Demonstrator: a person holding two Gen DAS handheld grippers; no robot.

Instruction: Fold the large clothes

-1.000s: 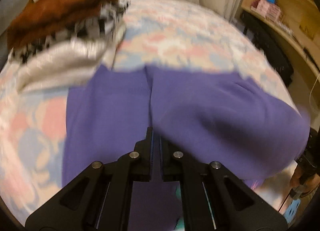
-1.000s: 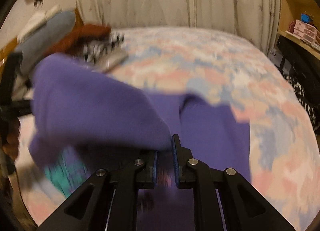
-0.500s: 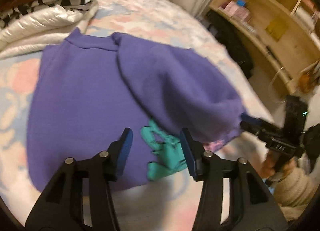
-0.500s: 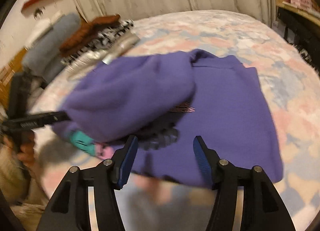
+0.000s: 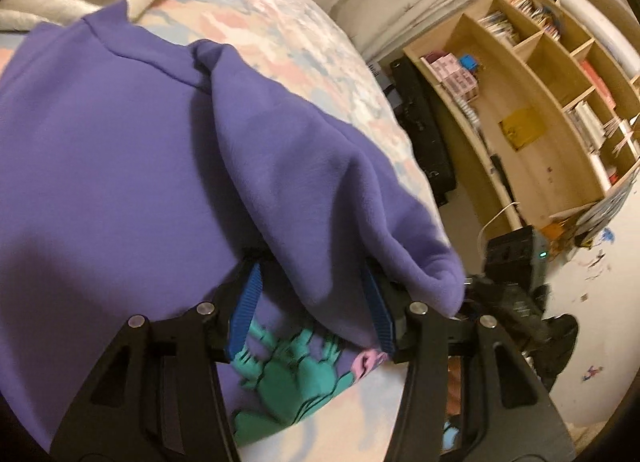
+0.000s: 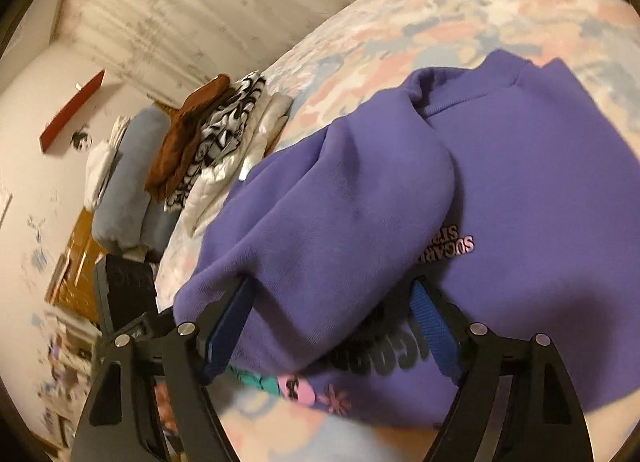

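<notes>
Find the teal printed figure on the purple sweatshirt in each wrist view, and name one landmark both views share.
Left wrist view: the teal printed figure lies low in the picture near the hem, between the open left gripper fingers.
Right wrist view: only a teal sliver peeks from under the folded-over sleeve, by the open right gripper.
Shared landmark: the sweatshirt's collar.

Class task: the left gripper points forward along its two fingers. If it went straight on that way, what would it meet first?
Most likely the folded-over sleeve of the purple sweatshirt, which already lies between the open fingers of the left gripper. Depth is hard to judge.
</notes>
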